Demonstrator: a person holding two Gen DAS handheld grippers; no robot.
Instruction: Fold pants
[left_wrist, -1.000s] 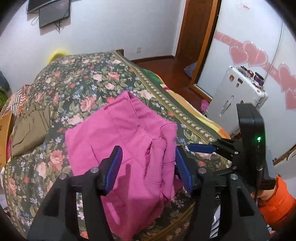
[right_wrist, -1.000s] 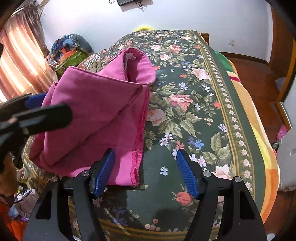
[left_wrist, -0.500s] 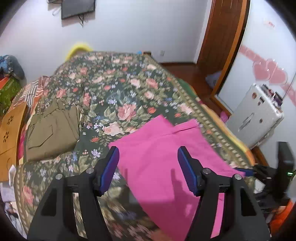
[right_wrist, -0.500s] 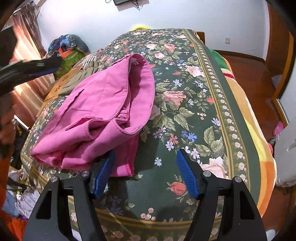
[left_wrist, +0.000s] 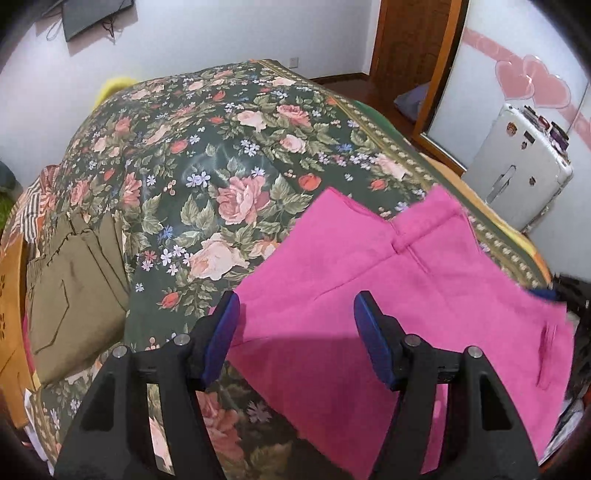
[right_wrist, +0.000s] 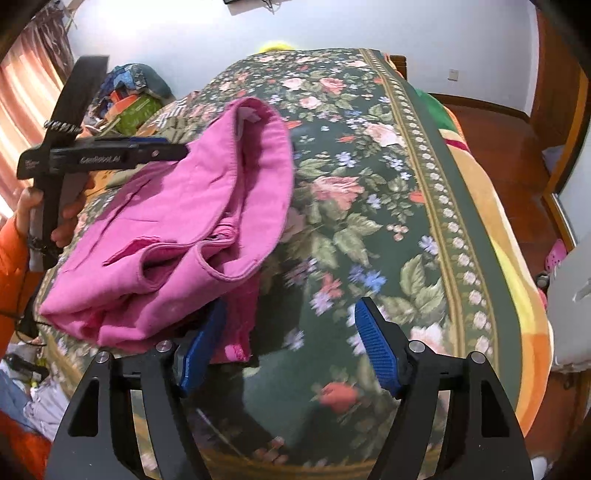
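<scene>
The pink pants (left_wrist: 388, 280) lie in a loose folded heap near the front edge of the floral bed cover (left_wrist: 229, 155). My left gripper (left_wrist: 297, 332) hovers open over their near left corner, with fabric below its fingers and nothing pinched. In the right wrist view the pants (right_wrist: 177, 221) sit at the left with the waistband curled open. My right gripper (right_wrist: 288, 339) stands beside them with its jaws opening. Its left pad (right_wrist: 201, 343) is next to the pink hem, and the pads press on nothing. A hand in an orange sleeve holds the left gripper (right_wrist: 110, 155) above the heap's far left side.
An olive garment (left_wrist: 74, 280) lies folded on the bed's left side beside a striped cloth (left_wrist: 40, 192). A white hard case (left_wrist: 517, 177) stands by the mirrored door at the right. Piled clothes (right_wrist: 136, 96) lie beyond the bed. A wood floor (right_wrist: 498, 147) runs along the bed's right.
My left gripper has swung left and downward across the pants, off the bunched fold. The raised pink fabric has sunk into a lower heap. The right gripper has stayed in place.
</scene>
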